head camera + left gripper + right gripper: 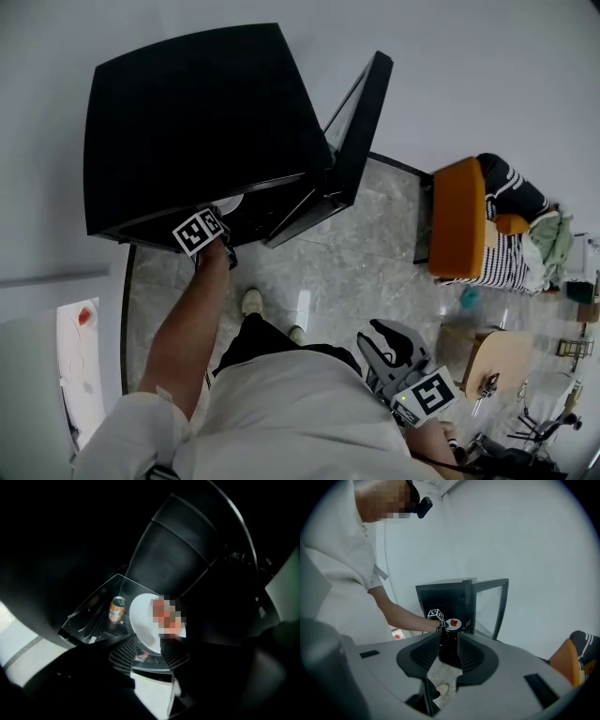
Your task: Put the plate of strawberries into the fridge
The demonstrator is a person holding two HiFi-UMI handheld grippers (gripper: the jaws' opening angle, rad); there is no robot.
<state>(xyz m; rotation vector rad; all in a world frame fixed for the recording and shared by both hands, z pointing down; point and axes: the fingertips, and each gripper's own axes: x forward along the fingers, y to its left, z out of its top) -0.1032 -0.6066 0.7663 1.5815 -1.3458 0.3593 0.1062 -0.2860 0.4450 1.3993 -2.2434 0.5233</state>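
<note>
The black fridge (187,122) stands with its door (361,131) swung open. My left gripper (217,223) reaches into it at arm's length. Seen from the left gripper view, the white plate (143,620) with red strawberries (166,616) lies on a glass shelf (91,613). Its near rim sits between the ribbed pads (124,656) of the left gripper (150,656), whose jaws stand apart and open. The right gripper view shows the plate (453,623) inside the fridge (440,597). My right gripper (394,352) hangs open and empty by my hip.
An orange drink can (117,610) stands on the shelf just left of the plate. To the right are an orange chair (457,217) with striped cloth (511,225) and a round wooden table (502,361). A white counter (80,366) runs along the left.
</note>
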